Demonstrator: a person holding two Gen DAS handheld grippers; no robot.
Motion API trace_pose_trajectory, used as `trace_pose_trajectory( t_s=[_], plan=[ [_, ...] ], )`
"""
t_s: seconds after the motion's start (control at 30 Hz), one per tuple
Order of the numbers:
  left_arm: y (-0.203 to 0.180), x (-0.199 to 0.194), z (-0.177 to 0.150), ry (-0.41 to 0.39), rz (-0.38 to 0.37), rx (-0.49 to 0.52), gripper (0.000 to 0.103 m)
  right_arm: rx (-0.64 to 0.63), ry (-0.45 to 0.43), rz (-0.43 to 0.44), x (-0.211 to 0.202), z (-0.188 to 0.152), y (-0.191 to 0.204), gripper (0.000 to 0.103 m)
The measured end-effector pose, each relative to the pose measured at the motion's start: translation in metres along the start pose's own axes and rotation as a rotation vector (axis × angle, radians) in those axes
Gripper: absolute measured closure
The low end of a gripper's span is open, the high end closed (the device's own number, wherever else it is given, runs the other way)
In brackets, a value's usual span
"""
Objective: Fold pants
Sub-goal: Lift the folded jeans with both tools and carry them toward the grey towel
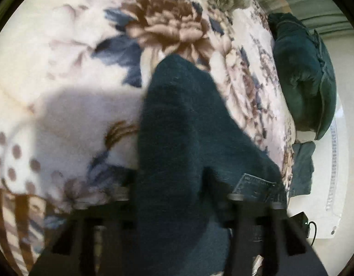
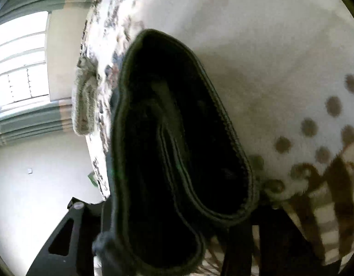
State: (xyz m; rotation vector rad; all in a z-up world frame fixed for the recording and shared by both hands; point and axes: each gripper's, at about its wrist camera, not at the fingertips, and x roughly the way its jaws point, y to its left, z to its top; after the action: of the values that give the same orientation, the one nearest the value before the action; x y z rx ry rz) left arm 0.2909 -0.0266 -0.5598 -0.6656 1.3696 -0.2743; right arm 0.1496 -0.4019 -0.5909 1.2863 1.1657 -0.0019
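— Dark teal-blue denim pants (image 1: pixel 177 138) fill the near view of the left tool (image 1: pixel 174 197); cloth runs between its black fingers, so it appears clamped on them.

— And the right tool (image 2: pixel 174 218)?

— Its view is filled by layered, stitched hems, and it looks closed on that bundle, though the fingertips are mostly buried in the cloth.

— How far along?

— I judge mid-fold. Both ends are lifted off the bed and the layers are already doubled; laying them down flat and smoothing is left.

— What's underneath?

— A fluffy cream blanket with brown flowers, blue leaves and dots (image 1: pixel 69 53) covers the bed. A dark green cushion (image 1: pixel 303 76) sits at its far edge. Beyond are striped curtains and a bright window (image 2: pixel 20 66) in a pale wall.
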Motion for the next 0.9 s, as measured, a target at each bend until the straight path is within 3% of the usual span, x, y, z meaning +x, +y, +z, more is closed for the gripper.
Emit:
trace_pose_trajectory(
  t_s=[0.07, 0.33, 0.5, 0.73, 0.9],
  plan=[
    [-0.001, -0.011, -0.001, -0.021, -0.021, -0.012, 0.081, -0.023, -0.010, -0.009, -0.007, -0.002, 0.008, 0.061],
    [-0.043, -0.054, 0.012, -0.081, -0.016, 0.037, 0.083, -0.049, 0.008, 0.009, -0.034, -0.009, 0.037, 0.064],
    [-0.074, -0.091, 0.038, -0.121, -0.027, 0.055, 0.083, -0.093, 0.007, 0.032, -0.057, -0.008, 0.086, 0.064],
    [-0.110, -0.130, 0.129, -0.180, -0.097, 0.098, 0.083, -0.166, -0.054, 0.057, -0.055, 0.028, 0.194, 0.064],
    [-0.114, -0.144, 0.232, -0.219, -0.133, 0.109, 0.083, -0.207, -0.096, 0.077, 0.001, 0.079, 0.292, 0.064]
  ],
)
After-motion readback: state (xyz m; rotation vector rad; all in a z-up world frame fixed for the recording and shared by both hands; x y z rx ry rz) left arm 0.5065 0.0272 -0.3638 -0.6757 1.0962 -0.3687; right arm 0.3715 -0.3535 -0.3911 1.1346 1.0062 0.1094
